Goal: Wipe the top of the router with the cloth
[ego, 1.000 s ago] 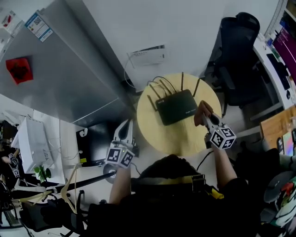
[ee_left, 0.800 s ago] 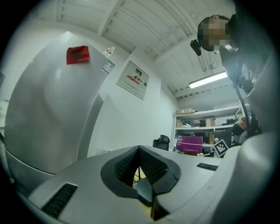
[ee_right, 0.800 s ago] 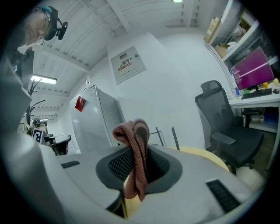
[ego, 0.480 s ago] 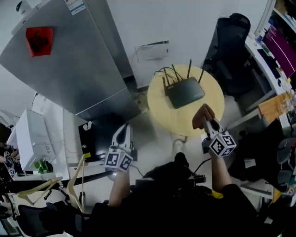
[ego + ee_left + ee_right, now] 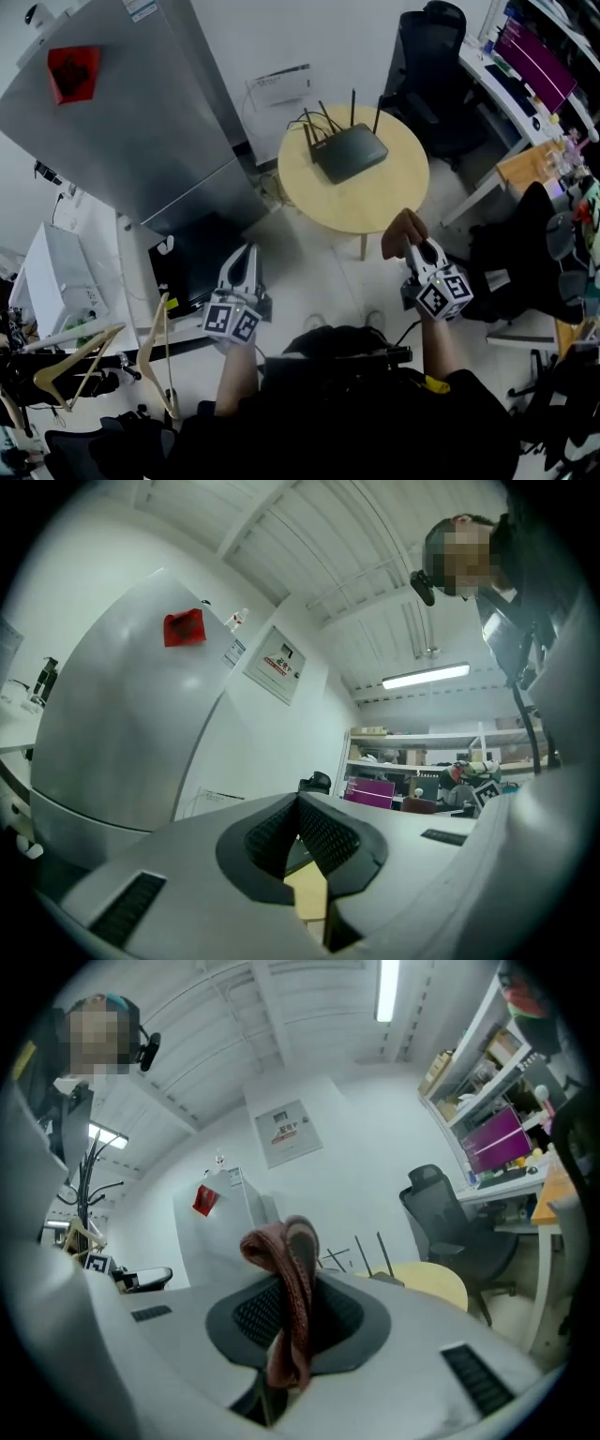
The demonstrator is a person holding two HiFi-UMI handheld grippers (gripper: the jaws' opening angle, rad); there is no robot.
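A black router [image 5: 350,152] with several upright antennas lies on the round wooden table [image 5: 375,202], its cables trailing to the far left. My right gripper [image 5: 419,251] is held in front of the table's near edge, apart from the router, shut on a reddish-brown cloth [image 5: 403,234]. In the right gripper view that cloth [image 5: 289,1297] hangs folded between the jaws, with the router's antennas [image 5: 368,1252] and table [image 5: 429,1282] beyond. My left gripper [image 5: 243,270] hovers over the floor left of the table, shut with nothing in it [image 5: 298,834].
A tall grey cabinet [image 5: 141,131] with a red sticker stands at the left. A black office chair [image 5: 427,66] sits behind the table, a desk with a monitor [image 5: 525,56] to the right. Wooden hangers [image 5: 103,356] lie at the lower left. White floor surrounds the table.
The view has pulled back: the table and router now lie farther away. My right gripper, with the cloth, has moved off the tabletop to in front of its near edge.
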